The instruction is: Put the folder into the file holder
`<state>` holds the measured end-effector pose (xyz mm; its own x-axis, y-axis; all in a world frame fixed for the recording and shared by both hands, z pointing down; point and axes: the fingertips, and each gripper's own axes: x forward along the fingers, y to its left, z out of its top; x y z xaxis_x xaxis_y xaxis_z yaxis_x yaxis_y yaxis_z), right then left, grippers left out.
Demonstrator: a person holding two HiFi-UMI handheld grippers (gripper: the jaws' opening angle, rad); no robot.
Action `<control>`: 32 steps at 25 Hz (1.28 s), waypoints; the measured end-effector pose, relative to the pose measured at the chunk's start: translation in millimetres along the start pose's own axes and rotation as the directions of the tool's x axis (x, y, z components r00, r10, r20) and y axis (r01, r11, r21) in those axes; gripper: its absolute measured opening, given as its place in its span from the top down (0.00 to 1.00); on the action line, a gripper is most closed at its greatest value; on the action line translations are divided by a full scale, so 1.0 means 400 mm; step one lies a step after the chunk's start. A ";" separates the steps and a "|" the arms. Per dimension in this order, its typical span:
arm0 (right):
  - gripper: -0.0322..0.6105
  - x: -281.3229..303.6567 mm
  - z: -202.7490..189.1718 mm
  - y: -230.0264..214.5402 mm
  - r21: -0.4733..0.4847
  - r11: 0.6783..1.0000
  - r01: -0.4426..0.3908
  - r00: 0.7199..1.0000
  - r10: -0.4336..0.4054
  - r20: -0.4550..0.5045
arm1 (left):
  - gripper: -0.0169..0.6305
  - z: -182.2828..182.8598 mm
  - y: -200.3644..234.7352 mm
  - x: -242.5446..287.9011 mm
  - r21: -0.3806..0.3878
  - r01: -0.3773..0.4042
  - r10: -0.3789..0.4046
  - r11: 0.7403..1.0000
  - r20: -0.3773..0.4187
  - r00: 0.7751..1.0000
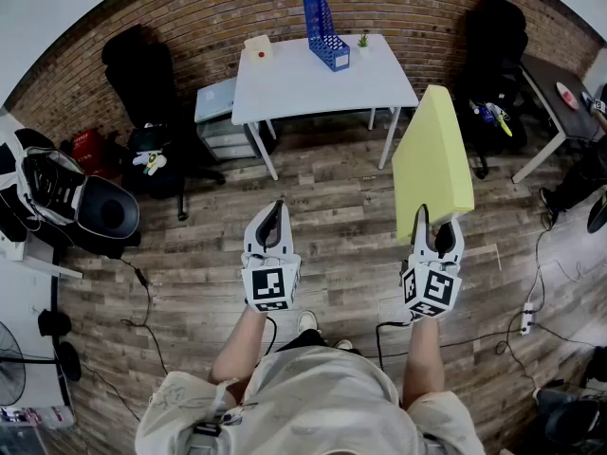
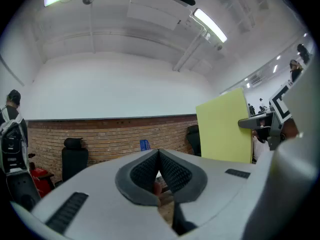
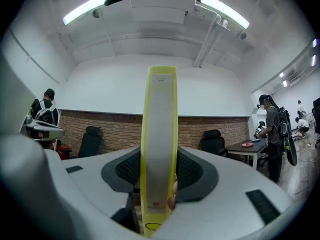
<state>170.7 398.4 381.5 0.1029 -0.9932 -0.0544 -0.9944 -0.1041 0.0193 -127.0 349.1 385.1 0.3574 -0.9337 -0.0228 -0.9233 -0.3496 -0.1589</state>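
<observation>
The right gripper (image 1: 435, 230) clamps the yellow folder (image 1: 432, 154) by its lower end, upright and well short of the table (image 1: 285, 88), probably to slide it edge-first into the blue file holder (image 1: 325, 31) at the table's far edge; the left gripper (image 1: 271, 221), also short of the table, has its jaws together on nothing.

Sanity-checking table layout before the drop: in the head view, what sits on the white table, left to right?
Pale box with a red spot → blue file holder → small potted plant, all on the white table. Further right, off the table, the yellow folder in the right gripper.
</observation>
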 end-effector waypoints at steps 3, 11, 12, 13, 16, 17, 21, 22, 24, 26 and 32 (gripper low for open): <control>0.65 0.008 -0.001 0.035 -0.003 1.000 0.012 1.000 -0.012 0.004 | 0.96 -0.001 0.037 0.005 -0.010 0.004 -0.004 1.000 0.006 1.000; 0.65 0.049 0.004 0.114 -0.033 0.999 -0.019 1.000 0.019 0.017 | 0.95 -0.019 0.104 0.018 -0.024 -0.018 0.019 1.000 0.016 1.000; 0.65 0.051 0.006 0.124 -0.041 0.999 -0.022 0.999 0.023 0.023 | 0.95 -0.024 0.112 0.023 -0.025 -0.022 0.023 0.999 0.014 1.000; 0.65 0.056 0.008 0.136 -0.053 0.998 -0.025 0.999 0.026 0.026 | 0.95 -0.025 0.122 0.028 -0.027 -0.024 0.025 0.999 0.016 1.000; 0.65 0.078 0.010 0.183 -0.068 0.997 -0.042 0.999 0.044 0.020 | 0.95 -0.022 0.155 0.036 -0.026 -0.023 0.024 0.999 0.025 0.999; 0.65 0.084 0.008 0.197 -0.069 0.996 -0.048 0.999 0.049 0.016 | 0.95 -0.025 0.166 0.037 -0.026 -0.024 0.025 0.999 0.026 0.999; 0.65 0.107 0.012 0.246 -0.090 0.994 -0.065 0.998 0.066 0.009 | 0.96 -0.035 0.205 0.044 -0.040 -0.032 0.033 0.999 0.033 0.999; 0.65 0.115 0.014 0.258 -0.091 0.994 -0.069 0.997 0.070 0.010 | 0.95 -0.035 0.215 0.047 -0.042 -0.031 0.033 0.999 0.037 0.999; 0.65 0.126 0.016 0.282 -0.094 0.993 -0.076 0.997 0.077 0.012 | 0.95 -0.038 0.232 0.050 -0.043 -0.029 0.031 0.999 0.044 0.999; 0.65 0.129 0.013 0.303 -0.101 0.991 -0.085 0.996 0.087 0.011 | 0.95 -0.046 0.247 0.048 -0.044 -0.033 0.035 0.998 0.050 0.998; 0.65 0.112 -0.015 0.367 -0.127 0.985 -0.112 0.994 0.110 -0.023 | 0.95 -0.080 0.308 0.042 -0.064 -0.048 0.051 0.997 0.045 0.998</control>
<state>29.6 338.2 387.8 -0.0067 -0.9996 -0.0292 -0.9883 0.0022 0.1523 -239.2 287.8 396.7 0.3159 -0.9458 -0.0752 -0.9465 -0.3086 -0.0946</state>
